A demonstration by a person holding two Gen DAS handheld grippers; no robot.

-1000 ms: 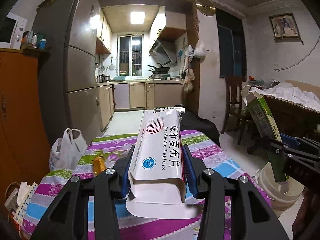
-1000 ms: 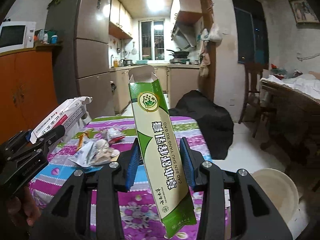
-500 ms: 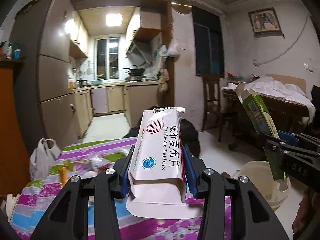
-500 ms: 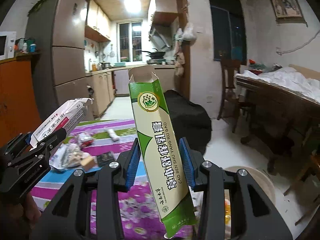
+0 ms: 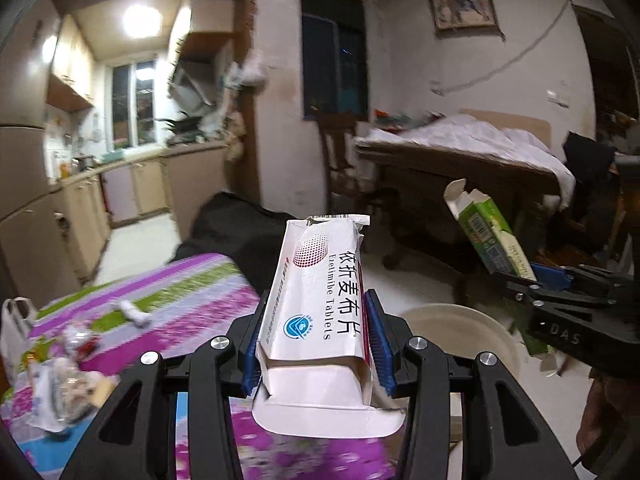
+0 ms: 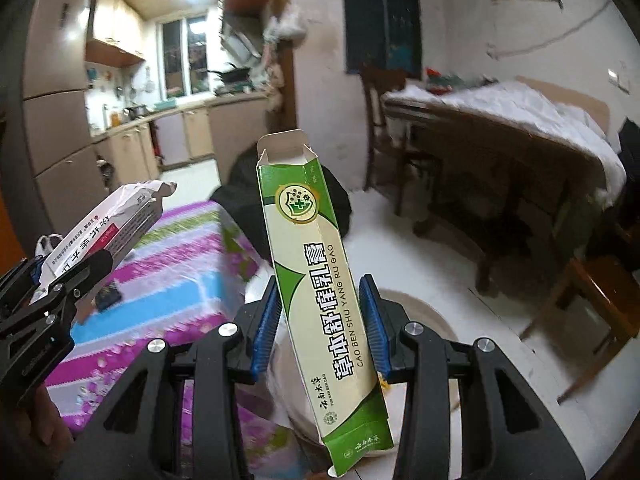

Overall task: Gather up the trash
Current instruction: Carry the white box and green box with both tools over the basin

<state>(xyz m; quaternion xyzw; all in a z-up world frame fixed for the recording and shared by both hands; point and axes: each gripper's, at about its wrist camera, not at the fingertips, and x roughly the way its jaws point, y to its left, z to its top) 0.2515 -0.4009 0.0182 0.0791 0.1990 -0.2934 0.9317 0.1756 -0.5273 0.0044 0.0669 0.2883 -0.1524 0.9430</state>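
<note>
My left gripper is shut on a white medicine box with red and blue print, held upright above the table edge; it also shows in the right wrist view. My right gripper is shut on a tall green and cream toothpaste box with its top flap open, also seen in the left wrist view. A white bucket stands on the floor below and ahead of both grippers; its rim also shows in the right wrist view.
A table with a striped purple, green and blue cloth is at the left, with wrappers and scraps on it. A black bag lies beyond it. A wooden table and a chair stand at the right.
Both grippers have swung to the right with their boxes, away from the table. The white bucket has come in under them.
</note>
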